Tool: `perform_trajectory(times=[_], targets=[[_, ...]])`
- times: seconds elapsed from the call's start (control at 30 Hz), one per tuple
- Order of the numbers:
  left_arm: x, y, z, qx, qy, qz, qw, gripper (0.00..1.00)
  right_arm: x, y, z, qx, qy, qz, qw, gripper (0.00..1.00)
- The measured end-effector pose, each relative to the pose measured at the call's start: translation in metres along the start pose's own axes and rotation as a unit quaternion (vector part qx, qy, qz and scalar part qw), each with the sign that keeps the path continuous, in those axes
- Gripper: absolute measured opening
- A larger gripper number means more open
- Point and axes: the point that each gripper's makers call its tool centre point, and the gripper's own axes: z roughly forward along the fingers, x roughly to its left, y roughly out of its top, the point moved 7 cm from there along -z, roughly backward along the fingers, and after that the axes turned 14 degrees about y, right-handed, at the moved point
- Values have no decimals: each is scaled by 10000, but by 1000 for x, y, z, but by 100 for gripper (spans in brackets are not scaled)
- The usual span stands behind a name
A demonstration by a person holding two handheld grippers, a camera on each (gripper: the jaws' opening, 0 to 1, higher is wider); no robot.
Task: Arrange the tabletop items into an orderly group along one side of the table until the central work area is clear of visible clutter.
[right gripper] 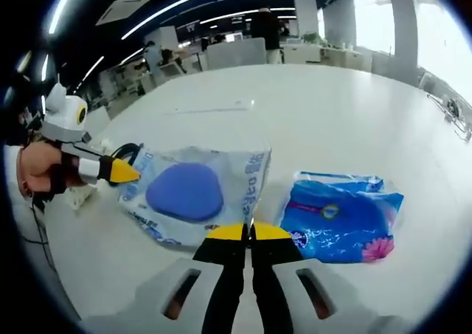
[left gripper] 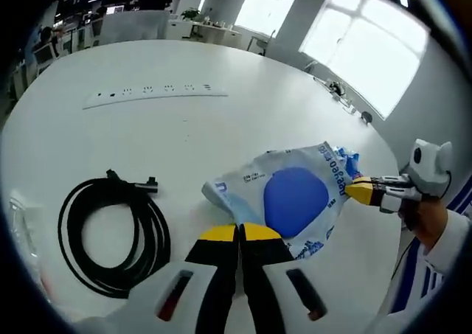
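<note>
Your left gripper (left gripper: 238, 233) has its yellow-tipped jaws pressed together on the near edge of the clear plastic bag (left gripper: 291, 199), the one with blue print and a blue pad inside; in the right gripper view that same gripper (right gripper: 127, 172) comes in at nine o'clock, its tip on the bag's (right gripper: 193, 192) left edge. Your right gripper (right gripper: 249, 232) is clenched too, pinching the bag's edge at six o'clock of its own view, and it shows in the left gripper view at three o'clock (left gripper: 359, 191), tips on the bag's far corner. So the bag is held from two opposite sides over the white table (left gripper: 184, 127). Just beside it, at four o'clock in the right gripper view, lies a bright blue packet (right gripper: 341, 217) with a pink flower. In the left gripper view a coiled black cable (left gripper: 112, 234) lies at eight o'clock and a white power strip (left gripper: 153, 94) at eleven o'clock, both well apart from the bag.
</note>
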Motion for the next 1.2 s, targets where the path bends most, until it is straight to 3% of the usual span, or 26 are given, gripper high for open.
perform_trajectory(times=[0.87, 1.2], targets=[[4, -4, 3, -65, 54, -456, 9989, 0, 1, 8, 2, -133, -25, 2, 9999, 2], [5, -5, 3, -138, 50, -648, 9978, 0, 0, 11, 4, -189, -17, 16, 9998, 10]])
